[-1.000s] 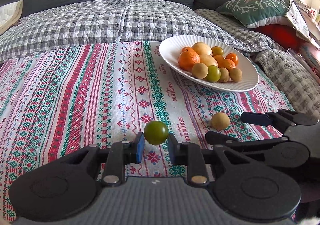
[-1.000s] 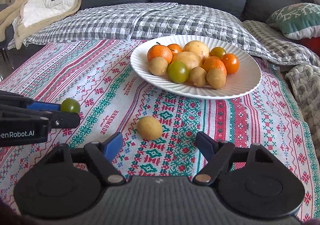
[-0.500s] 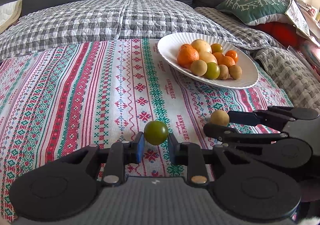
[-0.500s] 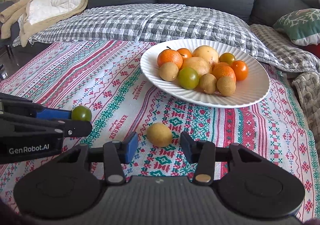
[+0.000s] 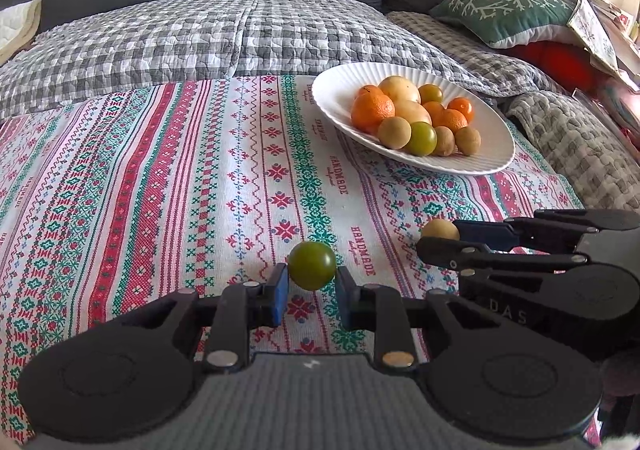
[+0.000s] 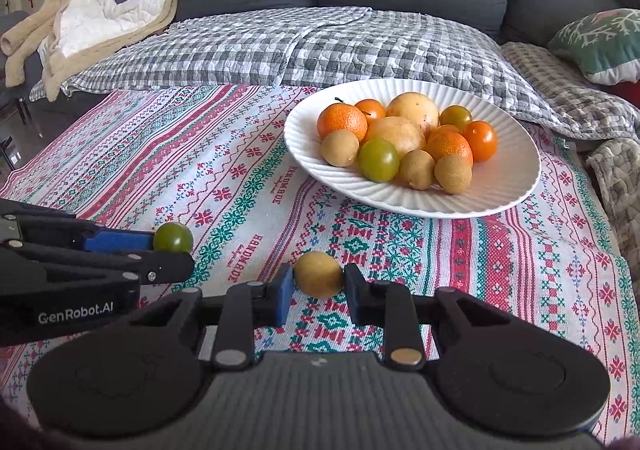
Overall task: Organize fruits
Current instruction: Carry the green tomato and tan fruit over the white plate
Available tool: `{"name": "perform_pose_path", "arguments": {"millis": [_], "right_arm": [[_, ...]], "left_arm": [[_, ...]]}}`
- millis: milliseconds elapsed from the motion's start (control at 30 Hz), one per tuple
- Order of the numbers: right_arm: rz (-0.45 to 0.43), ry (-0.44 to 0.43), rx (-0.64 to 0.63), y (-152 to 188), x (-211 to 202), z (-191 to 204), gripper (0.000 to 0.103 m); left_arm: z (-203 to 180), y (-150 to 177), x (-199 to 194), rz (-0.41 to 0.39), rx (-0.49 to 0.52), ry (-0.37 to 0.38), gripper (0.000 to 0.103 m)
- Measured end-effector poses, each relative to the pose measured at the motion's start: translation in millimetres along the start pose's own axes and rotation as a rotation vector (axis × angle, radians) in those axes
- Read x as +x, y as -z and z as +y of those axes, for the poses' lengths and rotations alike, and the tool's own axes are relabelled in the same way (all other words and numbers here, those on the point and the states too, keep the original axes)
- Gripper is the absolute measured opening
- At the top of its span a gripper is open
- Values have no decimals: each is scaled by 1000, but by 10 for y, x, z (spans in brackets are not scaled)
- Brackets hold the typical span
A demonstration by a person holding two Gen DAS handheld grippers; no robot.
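My left gripper (image 5: 311,284) is shut on a green tomato (image 5: 312,265), held just above the patterned cloth; the tomato also shows at the left of the right wrist view (image 6: 173,237). My right gripper (image 6: 318,286) has closed on a small tan round fruit (image 6: 319,274), which seems to rest on the cloth; the fruit also shows between that gripper's fingers in the left wrist view (image 5: 439,229). A white ribbed plate (image 6: 504,185) holds several oranges, tomatoes and tan fruits; in the left wrist view the plate (image 5: 486,161) lies ahead to the right.
The red, green and white patterned cloth (image 5: 160,189) covers the table. Behind it a grey sofa carries a checked quilt (image 6: 320,45) and a green cushion (image 5: 508,9). A beige blanket (image 6: 80,25) lies at the far left.
My right gripper moved forward around the tan fruit and its fingers closed on it. My left gripper kept hold of the green tomato and shifted only slightly.
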State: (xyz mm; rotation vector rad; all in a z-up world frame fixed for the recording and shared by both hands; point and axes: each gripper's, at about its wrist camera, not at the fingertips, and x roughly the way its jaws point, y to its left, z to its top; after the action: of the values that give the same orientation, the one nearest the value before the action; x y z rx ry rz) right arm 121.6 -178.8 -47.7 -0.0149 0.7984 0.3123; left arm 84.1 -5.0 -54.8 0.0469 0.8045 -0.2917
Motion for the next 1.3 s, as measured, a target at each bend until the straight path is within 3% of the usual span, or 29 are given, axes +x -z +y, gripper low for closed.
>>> {"name": "perform_pose_path", "arguments": {"millis": [700, 1300], "right_arm": [[36, -7, 77, 7, -248, -150, 25], [34, 47, 184, -165, -569, -379, 25]], "left_arm": [[4, -15, -19, 61, -17, 81, 17], [-157, -117, -207, 29, 19, 131, 17]]}}
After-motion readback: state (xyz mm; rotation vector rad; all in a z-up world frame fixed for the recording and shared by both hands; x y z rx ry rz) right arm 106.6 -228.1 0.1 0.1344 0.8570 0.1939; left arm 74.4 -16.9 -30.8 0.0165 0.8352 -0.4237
